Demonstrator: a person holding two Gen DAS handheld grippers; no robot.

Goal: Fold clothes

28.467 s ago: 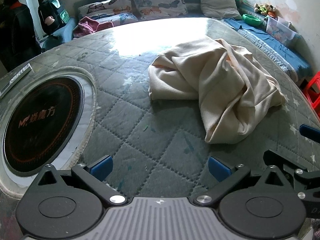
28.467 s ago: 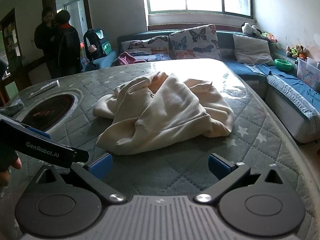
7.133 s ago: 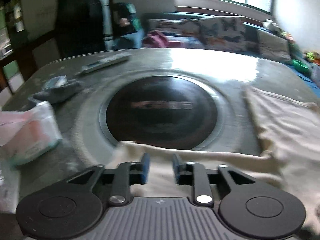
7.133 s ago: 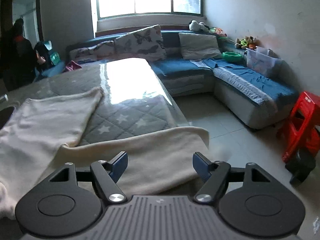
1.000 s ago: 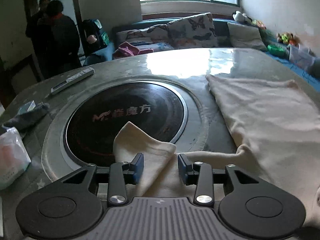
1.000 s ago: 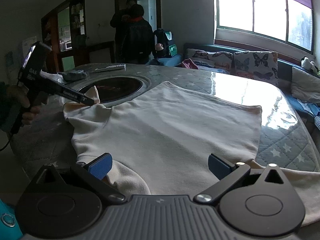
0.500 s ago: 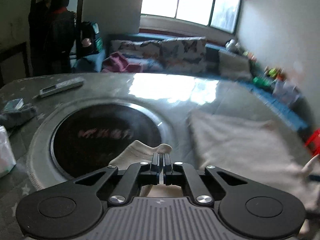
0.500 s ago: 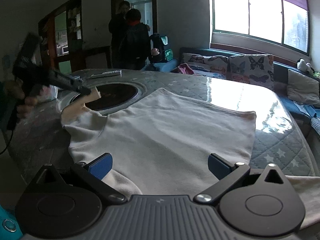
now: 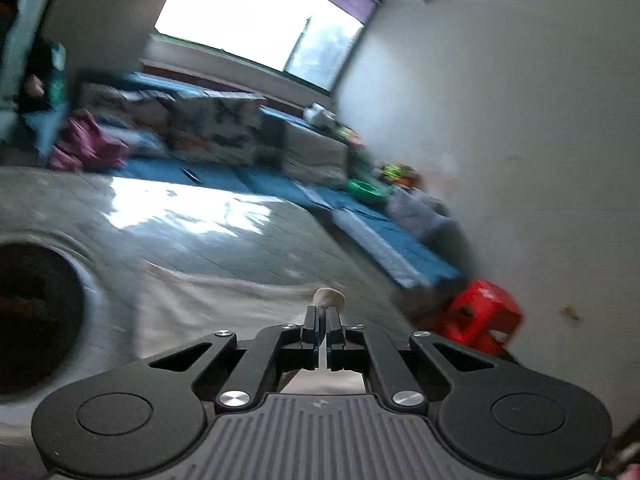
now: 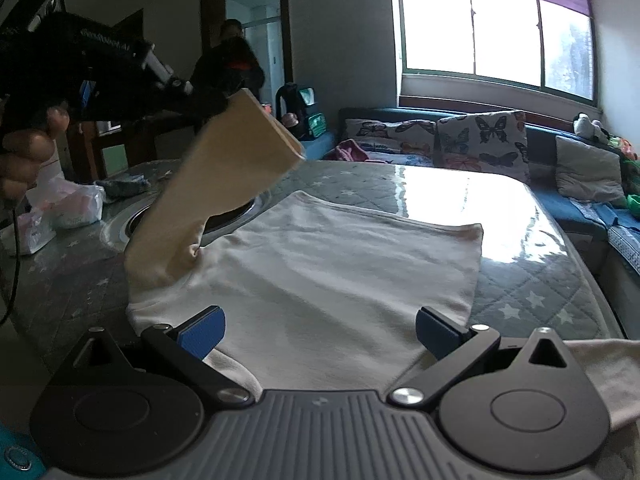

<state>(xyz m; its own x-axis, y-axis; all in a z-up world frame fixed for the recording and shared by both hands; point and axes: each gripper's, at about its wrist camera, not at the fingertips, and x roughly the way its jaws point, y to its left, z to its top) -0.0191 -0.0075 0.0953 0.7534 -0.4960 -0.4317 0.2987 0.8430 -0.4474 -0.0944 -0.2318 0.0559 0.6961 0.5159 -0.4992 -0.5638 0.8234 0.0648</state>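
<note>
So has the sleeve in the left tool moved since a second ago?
Yes. The sleeve, clamped in the left tool, has risen from beside the round black inset to hang above it, over the tabletop.

Daylight pours through the window (image 10: 496,28) behind your table (image 10: 532,280), blowing it out white and throwing hard glare across the tabletop. Your left wrist view is smeared with motion blur; the right one stays sharp. Doorway side sits dim. Both views bow and darken at the corners.

A bright window (image 10: 496,28) lights pale walls; below it a blue sofa (image 10: 560,200) holds butterfly cushions (image 10: 480,140); a red stool (image 9: 480,316) stands near the wall.
</note>
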